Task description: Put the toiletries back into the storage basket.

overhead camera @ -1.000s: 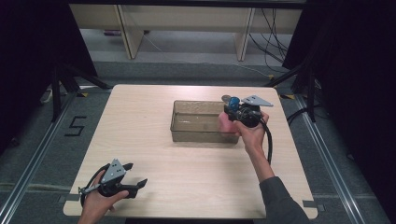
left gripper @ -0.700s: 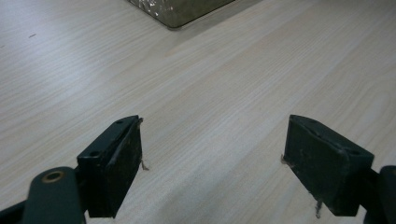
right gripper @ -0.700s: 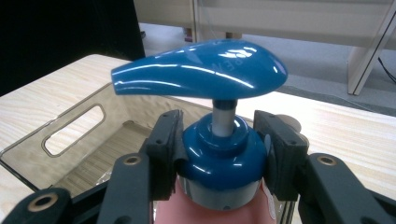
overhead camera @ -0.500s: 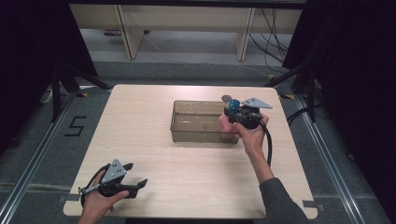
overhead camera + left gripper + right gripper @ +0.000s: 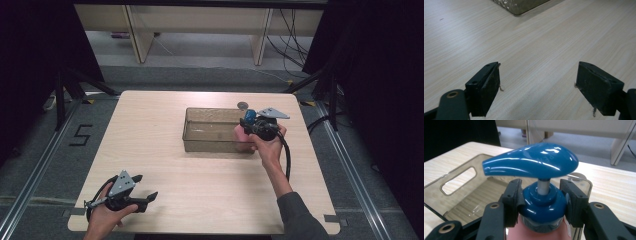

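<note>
Standing upright with its long axis vertical, the pink pump bottle with a glossy blue dispenser head [image 5: 541, 202] hangs at the right end of the clear smoky plastic bin [image 5: 212, 131], and we see its spout pointing to the left of the right gripper view, out over the bin's interior. Our right hand [image 5: 267, 145] reaches forward over the light wooden bench [image 5: 165, 165], forearm angled in from the near right edge, holding the right tool [image 5: 541, 195] level at the bin's wall. Its jaws are clamped on the blue collar just below the pump stem, one pad on each side. Our left hand [image 5: 107, 212] rests at the near left corner of the bench, and the left tool [image 5: 537, 87] lies low over bare wood, jaws spread wide and holding nothing.
</note>
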Motion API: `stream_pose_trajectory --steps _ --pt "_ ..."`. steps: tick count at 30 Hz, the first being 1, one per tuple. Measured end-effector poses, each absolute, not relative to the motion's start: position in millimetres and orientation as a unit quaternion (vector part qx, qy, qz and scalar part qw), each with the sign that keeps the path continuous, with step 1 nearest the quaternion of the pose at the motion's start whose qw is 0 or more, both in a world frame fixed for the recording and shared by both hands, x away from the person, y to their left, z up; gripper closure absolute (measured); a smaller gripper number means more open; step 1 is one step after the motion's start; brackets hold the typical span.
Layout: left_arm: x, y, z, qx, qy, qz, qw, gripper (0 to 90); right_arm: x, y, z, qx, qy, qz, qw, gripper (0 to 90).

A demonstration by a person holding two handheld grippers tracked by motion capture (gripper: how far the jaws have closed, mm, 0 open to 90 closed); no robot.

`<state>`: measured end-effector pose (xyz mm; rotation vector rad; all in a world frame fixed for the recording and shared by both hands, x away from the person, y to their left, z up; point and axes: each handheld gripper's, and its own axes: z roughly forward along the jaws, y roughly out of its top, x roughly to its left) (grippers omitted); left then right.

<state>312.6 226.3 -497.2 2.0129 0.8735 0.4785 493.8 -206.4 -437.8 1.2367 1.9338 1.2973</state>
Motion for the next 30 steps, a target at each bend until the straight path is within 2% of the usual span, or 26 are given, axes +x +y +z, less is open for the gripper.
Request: stream_pose_trajectory --steps 8,13,15,18,30 --pt "312 226 -497 0.807 0.351 0.194 0.433 19.0 494 -206 -440 0.436 0.719 0.481 0.247 52.3" --pt "312 226 -497 0.805 0.355 0.191 0.435 19.0 490 -205 -440 0.453 0.705 0.492 0.235 35.9" --pt "312 225 -497 0.806 0.354 0.19 0.434 19.0 487 -206 -437 0.461 0.699 0.498 0.224 31.8" --pt "311 225 -497 0.806 0.355 0.192 0.434 19.0 481 -209 -435 0.455 0.692 0.509 0.234 27.0" --pt "310 224 -496 0.804 0.352 0.19 0.44 18.9 471 -213 -428 0.454 0.691 0.513 0.23 23.3"
